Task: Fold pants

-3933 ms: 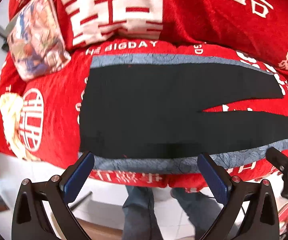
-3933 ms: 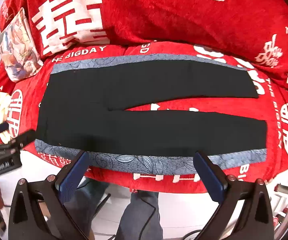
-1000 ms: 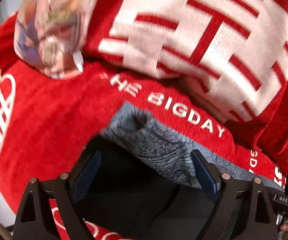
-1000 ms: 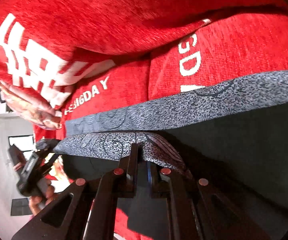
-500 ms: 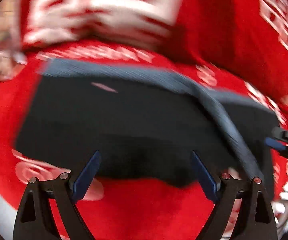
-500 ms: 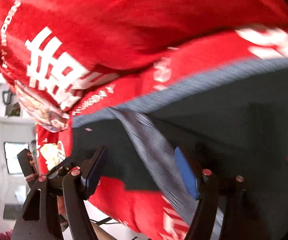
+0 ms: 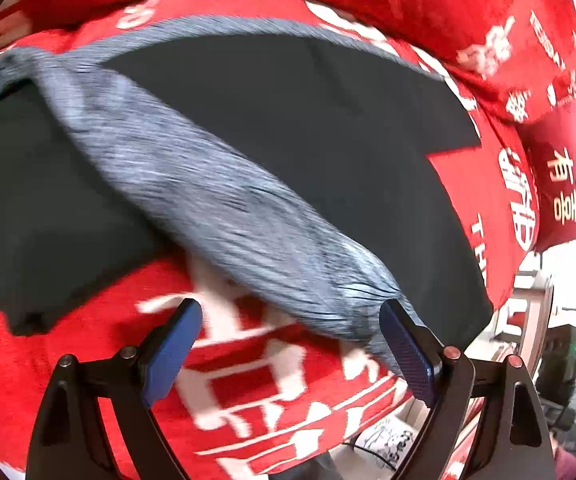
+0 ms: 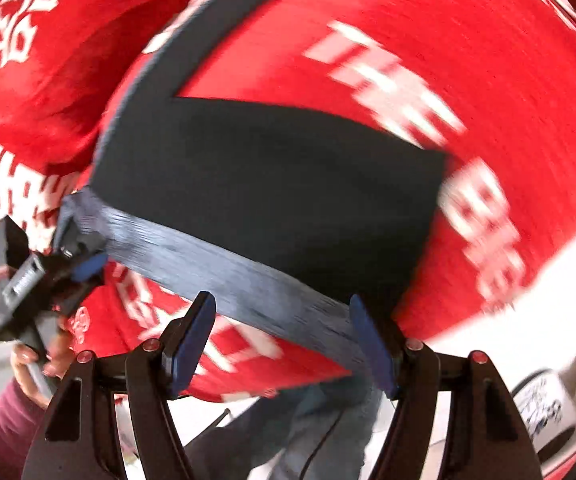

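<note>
Pants, left wrist view: the black pants [image 7: 308, 140] are lying across the red blanket [image 7: 267, 392], filling the frame from the left edge to the right of centre, with their long axis running from the left edge towards the leg ends at the right.
Grey side band, left wrist view: the grey side band [image 7: 215, 200] is running diagonally from the upper left down to the lower right, where its end is lying just beside the right-hand pad.
Left gripper: the left gripper [image 7: 292, 348] is pointing steeply down at the bottom of the frame with its jaws spread wide; only blanket is showing between the pads, so it is pinching nothing.
Pants, right wrist view: one folded black panel is sitting in the middle of the frame, the grey band crossing below it from the left towards the bottom centre.
Right gripper: the right gripper [image 8: 283, 340] is standing at the bottom centre with jaws spread; the band is passing between the pads, which are not pressing on it.
Nearer hand: the pants' right-hand end is looking nearer the right gripper, as a judgement.
Coming move: probably a lengthwise fold, with each gripper needing an edge along that long axis.
</note>
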### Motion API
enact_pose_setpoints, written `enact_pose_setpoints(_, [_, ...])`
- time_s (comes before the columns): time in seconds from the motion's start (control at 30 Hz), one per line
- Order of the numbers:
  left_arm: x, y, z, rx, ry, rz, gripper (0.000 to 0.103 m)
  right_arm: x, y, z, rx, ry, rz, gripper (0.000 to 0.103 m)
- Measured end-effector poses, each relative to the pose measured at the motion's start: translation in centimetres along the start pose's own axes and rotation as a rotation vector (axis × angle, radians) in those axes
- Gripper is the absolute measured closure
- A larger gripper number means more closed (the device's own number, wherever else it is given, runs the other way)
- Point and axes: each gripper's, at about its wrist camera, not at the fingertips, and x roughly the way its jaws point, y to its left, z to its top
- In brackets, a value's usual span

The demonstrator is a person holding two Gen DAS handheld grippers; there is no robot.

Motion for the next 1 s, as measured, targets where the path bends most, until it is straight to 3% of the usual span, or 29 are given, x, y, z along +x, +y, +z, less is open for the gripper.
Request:
enact_pose_setpoints(0.13, [1.0,-2.2,-0.5,0.039,0.019,-0.001,0.012,0.4,-3.2,-1.9,0.069,-0.017,0.03,0.03])
enact_pose_setpoints(0.23, [1.5,-3.2,-0.5,0.049,0.025,-0.003,0.012,0.9,-4.3,-2.4,0.103,-0.029,0.099,0.031])
enact_pose_setpoints(0.27, [1.5,-3.3,-0.5,0.051,0.026,-0.002,0.012,1.3,-4.6,-2.6,0.117,-0.026,0.129,0.034])
enact_pose_setpoints(0.3, [1.4,-3.5,-0.5,0.052,0.029,-0.008,0.014,1.6,-5.0,-2.5,0.136,-0.019,0.175,0.049])
enact_pose_setpoints(0.33, [1.4,-3.7,-0.4,0.052,0.029,-0.019,0.02,1.9,-5.3,-2.5,0.152,-0.008,0.205,0.068])
enact_pose_setpoints(0.37, [1.3,-3.7,-0.3,0.052,0.034,-0.032,0.044,1.8,-5.5,-2.4,0.163,0.0,0.234,0.08])
enact_pose_setpoints(0.4, [1.5,-3.9,-0.1,0.048,0.052,-0.044,0.055,1.7,-5.6,-2.4,0.167,0.0,0.273,0.085])
enact_pose_setpoints(0.5, [0.5,-3.7,0.5,0.002,0.042,-0.085,0.064,-0.1,-5.0,-2.0,0.158,-0.013,0.351,0.087])
enact_pose_setpoints(0.57, [-0.6,-4.1,1.3,-0.015,0.017,-0.106,0.064,-2.0,-4.2,-0.9,0.131,-0.03,0.394,0.087])
enact_pose_setpoints(0.77, [-3.8,-6.6,6.2,0.014,-0.072,-0.111,0.064,-7.3,-1.9,7.3,0.073,-0.12,0.498,0.087])
enact_pose_setpoints(1.0, [-3.8,-8.0,14.3,0.031,-0.169,-0.021,0.062,-9.7,1.6,19.9,-0.059,-0.141,0.453,0.087])
